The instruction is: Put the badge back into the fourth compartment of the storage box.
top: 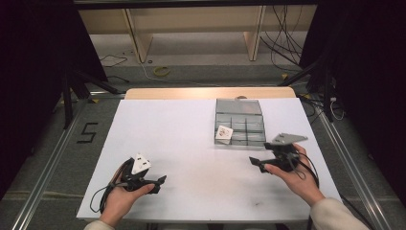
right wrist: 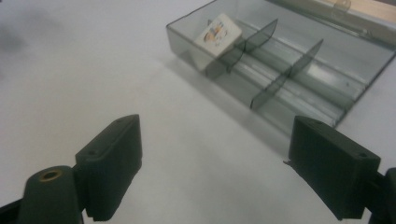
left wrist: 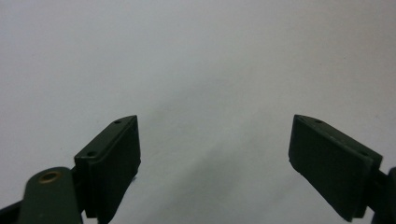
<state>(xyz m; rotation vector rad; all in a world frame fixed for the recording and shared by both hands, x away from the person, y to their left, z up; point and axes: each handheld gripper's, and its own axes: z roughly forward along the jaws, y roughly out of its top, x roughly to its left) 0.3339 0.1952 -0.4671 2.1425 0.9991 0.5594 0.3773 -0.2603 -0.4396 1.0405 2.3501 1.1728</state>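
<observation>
Left to right, high view. Left gripper (top: 160,182) held low over the near left part of the white table (top: 182,143), grey three-cornered plate uppermost, cable trailing back past the wrist; jaws pointing toward the table's middle. In the left gripper view, left gripper (left wrist: 215,163) with jaws standing wide apart, nothing between them, bare white surface beyond.

Centre right: clear compartment box (top: 239,122) lying flat on the far right part of the table, lid thrown open toward the far edge, thin dividers splitting it into rows of cells. Small white card (top: 224,133) with a printed picture leaning tilted in the near left corner cell, resting against a divider. In the right gripper view, same card (right wrist: 218,29) propped in the corner cell nearest the camera's left, box (right wrist: 289,70) well ahead of the jaws.

Right: right gripper (top: 254,163) held in the hand just beside the box's near right corner, apart from it, jaws pointing left. In the right gripper view, right gripper (right wrist: 215,163) spread wide, holding nothing, only table between the pads.
</observation>
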